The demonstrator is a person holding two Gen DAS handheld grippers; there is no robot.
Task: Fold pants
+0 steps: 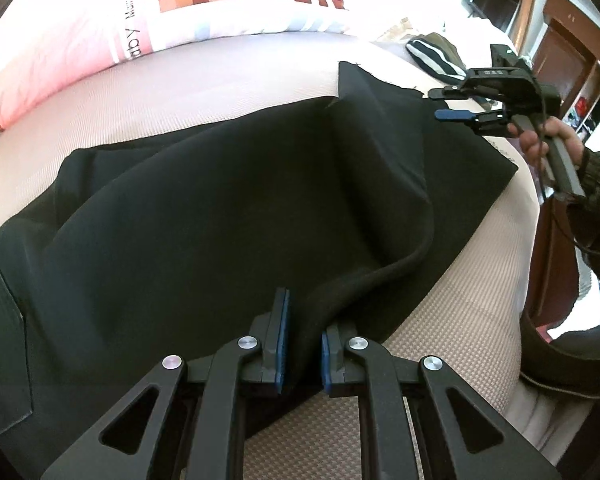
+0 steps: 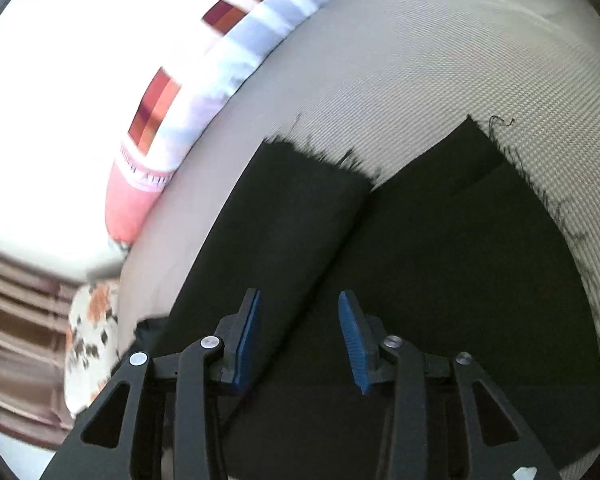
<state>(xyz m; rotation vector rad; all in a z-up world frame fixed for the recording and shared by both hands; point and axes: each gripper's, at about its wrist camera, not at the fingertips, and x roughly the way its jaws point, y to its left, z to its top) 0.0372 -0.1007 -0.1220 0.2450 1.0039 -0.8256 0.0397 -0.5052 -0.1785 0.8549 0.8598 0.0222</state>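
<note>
Black pants (image 1: 220, 216) lie spread on a beige bed (image 1: 180, 92), waist end at the left, leg ends at the far right. My left gripper (image 1: 304, 320) is shut on a raised fold of the pants at their near edge. My right gripper (image 1: 440, 102) shows in the left wrist view at the far right, open and empty, just above the leg ends. In the right wrist view the right gripper (image 2: 300, 304) is open over the two frayed leg ends (image 2: 380, 220), one leg lying across the other.
A pink and white pillow (image 1: 100, 40) lies along the far side of the bed, also in the right wrist view (image 2: 204, 92). A striped garment (image 1: 432, 56) sits at the far right corner. Wooden furniture (image 1: 560, 52) stands beyond the bed's right edge.
</note>
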